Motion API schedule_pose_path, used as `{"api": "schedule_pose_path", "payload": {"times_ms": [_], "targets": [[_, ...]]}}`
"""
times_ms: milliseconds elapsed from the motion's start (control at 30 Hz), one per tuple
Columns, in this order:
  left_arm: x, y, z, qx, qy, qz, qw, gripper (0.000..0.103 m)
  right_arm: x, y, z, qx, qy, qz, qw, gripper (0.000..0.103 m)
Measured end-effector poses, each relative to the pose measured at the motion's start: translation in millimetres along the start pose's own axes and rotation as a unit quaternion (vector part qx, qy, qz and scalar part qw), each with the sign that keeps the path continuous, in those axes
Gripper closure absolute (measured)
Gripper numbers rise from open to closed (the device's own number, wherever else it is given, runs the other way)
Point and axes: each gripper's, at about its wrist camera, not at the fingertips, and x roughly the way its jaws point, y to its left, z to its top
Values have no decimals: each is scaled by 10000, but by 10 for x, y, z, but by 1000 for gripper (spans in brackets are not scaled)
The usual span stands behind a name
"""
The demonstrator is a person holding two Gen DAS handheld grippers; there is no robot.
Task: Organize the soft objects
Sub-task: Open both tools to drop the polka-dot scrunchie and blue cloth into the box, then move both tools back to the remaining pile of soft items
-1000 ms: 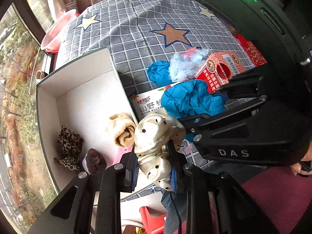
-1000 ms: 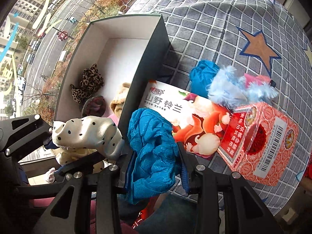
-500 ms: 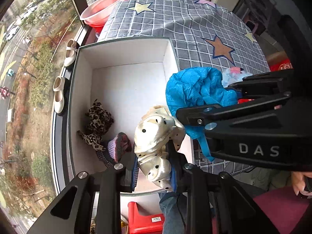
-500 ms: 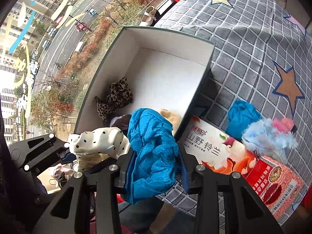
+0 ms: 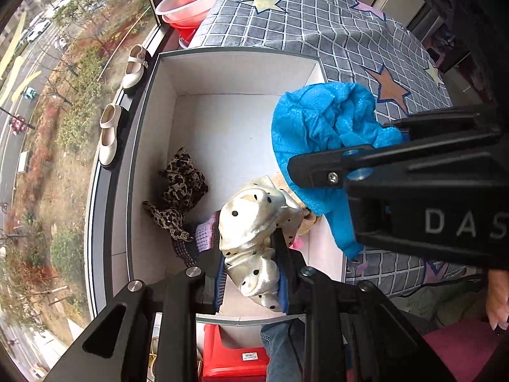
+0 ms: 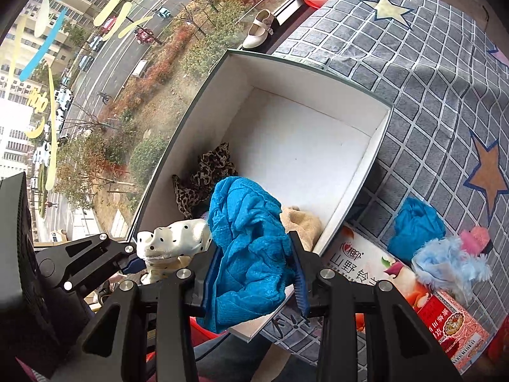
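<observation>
The left gripper point(image 5: 251, 273) is clamped on a cream polka-dot cloth point(image 5: 254, 222), which hangs bunched between its pads above the near end of the white box point(image 5: 232, 73). The right gripper point(image 6: 254, 273) grips a blue fuzzy cloth point(image 6: 248, 238) that spills out above and below its jaws, also over the box's near corner. Inside the box lie a leopard-print piece point(image 5: 181, 187), a purple knitted item point(image 5: 203, 232) and a beige cloth point(image 6: 302, 222), the last partly hidden, so its shape is hard to judge. On the star-patterned grey tablecloth point(image 6: 429, 79) beside the box sit another blue cloth point(image 6: 416, 226), a pale blue fluffy thing point(image 6: 445, 264) and a printed carton point(image 6: 366, 267).
</observation>
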Motion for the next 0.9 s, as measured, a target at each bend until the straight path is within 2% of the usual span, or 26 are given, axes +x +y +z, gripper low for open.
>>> {"api": "schedule_pose_path", "payload": {"times_ms": [200,300,367,400,467,500,533,600,633,667,767,900], "targets": [[24,80,36,-144,-1,11,9999,71,1,70,114,-96,-20,-26,9999,63],[21,90,50,-184,-29,-17,9998,51,13,73,145,-46,-18,-11,10000,63],[3,96,50,-220,-89,-36,9997,27,31,69,174,-4,11,10,10000,60],[-6,99,49,-256,-106,-70,9996,22,42,49,186,15,27,31,10000,59],[-14,109,49,-336,-141,-142,9992,19,39,33,200,64,31,46,10000,57],[-13,116,48,-381,-158,-173,9990,19,31,17,202,98,30,44,9999,41],[-8,125,50,-423,-162,-160,9988,15,18,-7,197,140,7,31,9999,19],[5,132,66,-484,-139,-24,9987,7,-30,-72,185,293,-99,15,9995,8],[8,141,80,-513,-134,-10,9986,0,-48,-118,179,398,-114,34,9991,5],[0,152,98,-555,-151,-49,9983,0,-59,-168,169,521,-81,43,9986,1],[-40,162,180,-641,-166,-276,9974,0,-87,-371,130,933,32,36,9956,1],[-96,33,323,-484,-112,-598,9970,0,-289,-654,-5,1384,-38,116,9903,1]]}}
